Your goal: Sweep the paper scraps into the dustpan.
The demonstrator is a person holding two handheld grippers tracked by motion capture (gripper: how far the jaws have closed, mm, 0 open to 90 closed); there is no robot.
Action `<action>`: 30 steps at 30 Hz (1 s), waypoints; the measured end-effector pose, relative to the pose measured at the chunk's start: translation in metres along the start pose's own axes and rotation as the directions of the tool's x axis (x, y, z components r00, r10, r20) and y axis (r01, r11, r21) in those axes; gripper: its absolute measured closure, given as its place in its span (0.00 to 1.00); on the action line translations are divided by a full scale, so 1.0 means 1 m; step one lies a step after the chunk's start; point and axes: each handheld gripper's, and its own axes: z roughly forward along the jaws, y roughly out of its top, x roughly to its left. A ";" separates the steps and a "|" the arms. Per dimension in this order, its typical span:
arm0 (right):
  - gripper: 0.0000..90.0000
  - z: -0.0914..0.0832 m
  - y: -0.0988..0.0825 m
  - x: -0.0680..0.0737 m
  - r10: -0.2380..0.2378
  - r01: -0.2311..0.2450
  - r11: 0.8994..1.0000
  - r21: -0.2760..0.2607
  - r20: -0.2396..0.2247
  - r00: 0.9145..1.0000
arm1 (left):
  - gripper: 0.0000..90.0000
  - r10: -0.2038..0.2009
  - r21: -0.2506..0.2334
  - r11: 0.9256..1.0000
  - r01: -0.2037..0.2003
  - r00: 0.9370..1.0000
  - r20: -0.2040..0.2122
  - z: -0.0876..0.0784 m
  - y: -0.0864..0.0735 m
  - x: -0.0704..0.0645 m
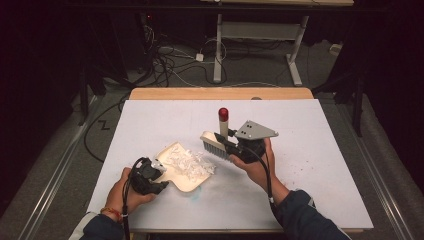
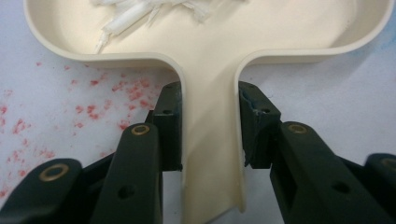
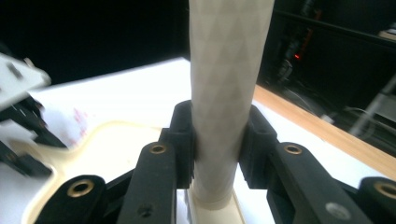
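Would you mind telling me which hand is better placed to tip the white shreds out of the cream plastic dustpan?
The left: the left gripper is shut on the cream plastic dustpan handle; the right gripper holds the cream, red-tipped brush.

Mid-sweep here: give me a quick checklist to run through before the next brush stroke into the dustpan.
1. Left gripper shut on the dustpan handle: ok, the pads press both sides of it in the left gripper view.
2. Right gripper shut on the brush handle: ok, clamped on both sides.
3. White shreds inside the dustpan: ok, piled in the tray.
4. Dustpan flat on the white mat: cannot tell; its front lip is not clear.
5. Brush clear of the pile: ok, bristles sit just beyond the pan's far edge.
6. Mat free of leftover shreds: cannot tell; small specks show near the pan and at the right.
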 end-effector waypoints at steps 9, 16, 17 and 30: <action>0.79 -0.003 -0.018 0.017 0.029 -0.027 0.996 0.084 -0.023 0.999 | 0.70 -0.012 0.002 1.000 0.012 1.000 0.003 -0.001 -0.001 -0.005; 0.79 0.012 -0.003 0.054 -0.037 0.044 0.997 0.065 -0.097 0.995 | 0.70 -0.014 -0.010 1.000 0.014 1.000 0.005 -0.001 0.001 -0.006; 0.79 0.012 -0.003 0.054 -0.037 0.044 0.997 0.065 -0.097 0.995 | 0.70 -0.013 -0.010 1.000 0.013 1.000 0.006 -0.001 0.001 -0.006; 0.79 -0.004 0.018 0.032 -0.028 0.025 0.999 -0.029 -0.084 0.996 | 0.70 -0.010 -0.009 1.000 0.010 1.000 0.026 -0.001 0.000 -0.001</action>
